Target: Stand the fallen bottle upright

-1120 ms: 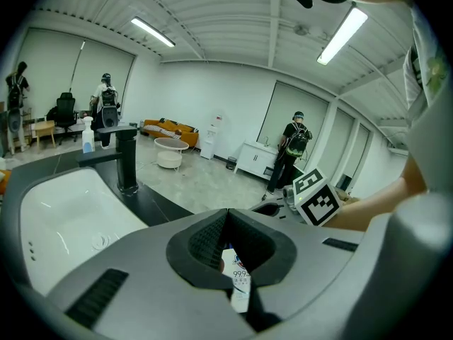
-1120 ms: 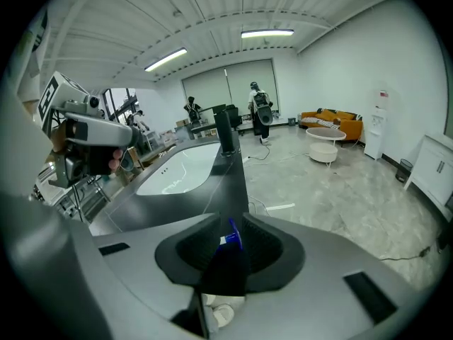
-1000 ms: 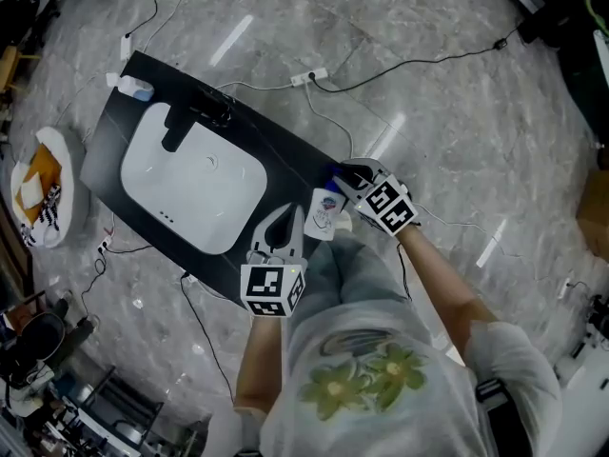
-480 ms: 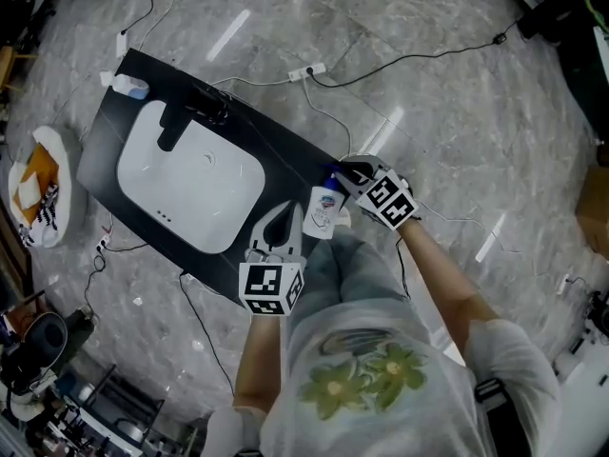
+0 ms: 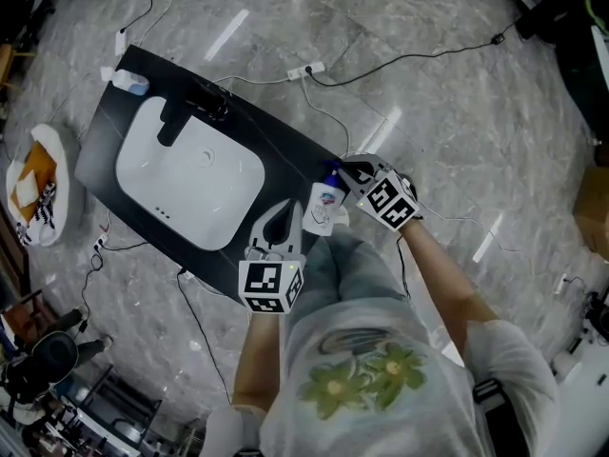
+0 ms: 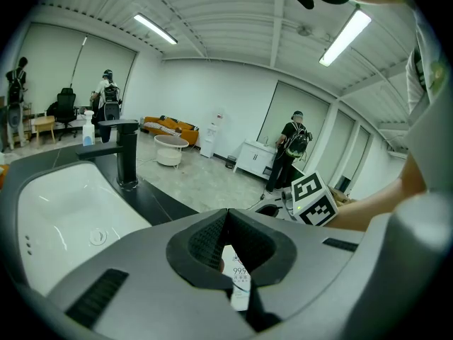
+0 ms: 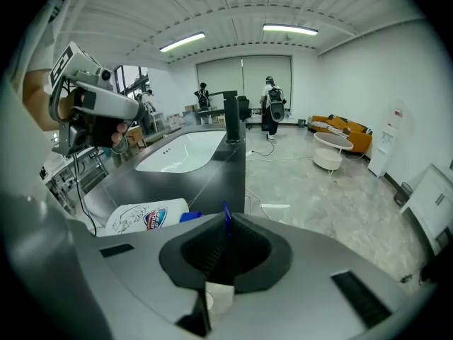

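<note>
Fallen bottle (image 5: pixel 324 208) lies at the counter's (image 5: pixel 285 149) near right corner; right gripper (image 5: pixel 345 171) pinches its blue cap (image 5: pixel 330 173), probably to lever it upright. Left gripper (image 5: pixel 285 209) waits alongside, jaws together, empty.

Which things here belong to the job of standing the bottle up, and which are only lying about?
For the job:
- bottle, lying on the counter
- right gripper, at its blue cap
- left gripper, beside it

Lying about:
- sink
- faucet
- spray bottle
- power strip on the floor
- bag
</note>
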{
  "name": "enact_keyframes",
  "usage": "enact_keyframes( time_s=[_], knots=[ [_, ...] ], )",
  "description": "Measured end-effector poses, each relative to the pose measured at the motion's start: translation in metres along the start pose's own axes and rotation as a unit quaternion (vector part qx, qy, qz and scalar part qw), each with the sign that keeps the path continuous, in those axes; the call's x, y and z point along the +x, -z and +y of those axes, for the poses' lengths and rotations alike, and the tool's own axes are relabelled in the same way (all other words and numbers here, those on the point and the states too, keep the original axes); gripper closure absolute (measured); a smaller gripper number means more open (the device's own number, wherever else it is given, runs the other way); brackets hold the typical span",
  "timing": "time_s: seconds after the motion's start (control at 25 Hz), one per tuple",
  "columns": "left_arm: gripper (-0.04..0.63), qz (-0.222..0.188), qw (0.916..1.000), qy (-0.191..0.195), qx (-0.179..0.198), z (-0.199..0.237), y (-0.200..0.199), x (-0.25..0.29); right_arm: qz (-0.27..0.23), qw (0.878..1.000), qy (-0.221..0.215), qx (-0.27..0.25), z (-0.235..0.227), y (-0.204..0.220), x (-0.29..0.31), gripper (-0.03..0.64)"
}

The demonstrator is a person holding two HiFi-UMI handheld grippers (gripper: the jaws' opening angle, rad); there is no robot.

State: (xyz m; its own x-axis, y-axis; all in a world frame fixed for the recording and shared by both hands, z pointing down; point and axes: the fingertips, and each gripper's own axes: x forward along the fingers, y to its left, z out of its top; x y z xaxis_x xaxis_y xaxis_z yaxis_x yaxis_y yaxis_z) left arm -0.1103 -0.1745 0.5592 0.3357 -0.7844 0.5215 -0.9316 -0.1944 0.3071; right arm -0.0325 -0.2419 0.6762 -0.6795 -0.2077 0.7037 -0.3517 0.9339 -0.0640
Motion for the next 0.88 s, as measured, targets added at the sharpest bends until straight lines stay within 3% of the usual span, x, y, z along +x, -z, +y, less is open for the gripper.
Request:
enact_keyframes(
  time_s=[0.4,0.88],
  knots=[
    [0.577,-0.012,0.9999,0.001,0.006,-0.008,-0.003,-0.015,-0.017,0.999,0.03,-0.027,0.009,-0.017,-0.025,0.566],
    [0.577,-0.028,0.9994,-0.016,0.014,-0.017,-0.005,-0.046,-0.044,0.99,0.074,-0.109,0.027,-0.046,-0.062,0.566]
  ],
)
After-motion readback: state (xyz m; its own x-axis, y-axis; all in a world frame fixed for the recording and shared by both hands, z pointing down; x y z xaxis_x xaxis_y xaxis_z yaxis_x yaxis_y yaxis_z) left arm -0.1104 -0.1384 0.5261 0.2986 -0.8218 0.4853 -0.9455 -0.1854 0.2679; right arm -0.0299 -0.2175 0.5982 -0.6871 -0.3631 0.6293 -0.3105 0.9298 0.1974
